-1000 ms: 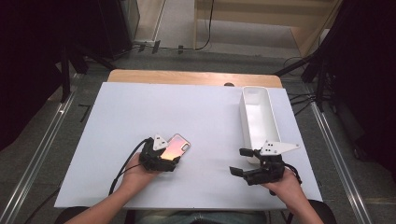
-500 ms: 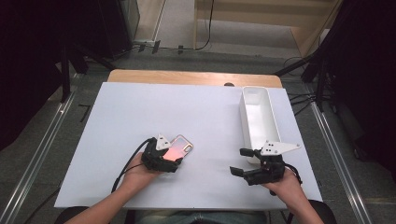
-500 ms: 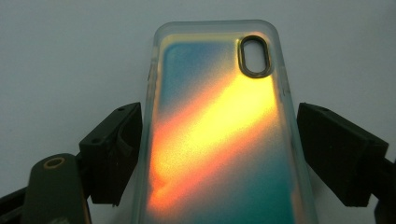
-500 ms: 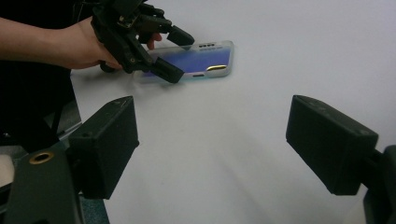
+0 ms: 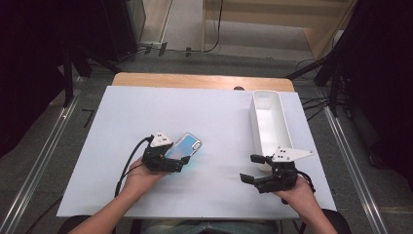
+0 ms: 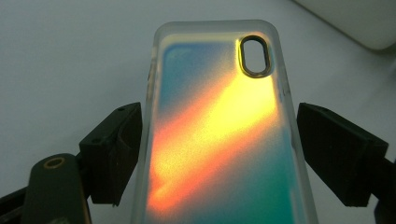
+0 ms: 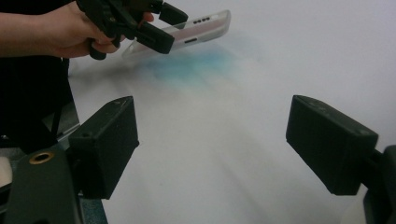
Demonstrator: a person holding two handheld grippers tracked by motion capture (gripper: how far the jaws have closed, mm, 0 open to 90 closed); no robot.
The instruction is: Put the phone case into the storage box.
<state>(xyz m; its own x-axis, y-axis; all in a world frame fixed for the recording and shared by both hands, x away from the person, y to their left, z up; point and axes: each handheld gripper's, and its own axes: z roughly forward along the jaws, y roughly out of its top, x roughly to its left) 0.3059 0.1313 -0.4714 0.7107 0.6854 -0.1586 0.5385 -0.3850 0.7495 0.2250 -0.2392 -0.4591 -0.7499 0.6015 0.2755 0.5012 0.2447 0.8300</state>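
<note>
In the high view your left gripper (image 5: pixel 171 162) lifts the phone case (image 5: pixel 184 147) at near left; its own view shows jaws pinching only the slick edges, risking slippage, while your right gripper (image 7: pixel 210 149) waits spread, empty.

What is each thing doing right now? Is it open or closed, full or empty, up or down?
Shiny rainbow-coloured clear plastic phone case: lifted off the table, tilted, camera hole away from the hand.
Black two-jaw left tool: shut on the phone case's long sides.
Black two-jaw right tool: open wide, holding nothing.
Long white plastic bin: upright on the table, open on top, empty.
</note>
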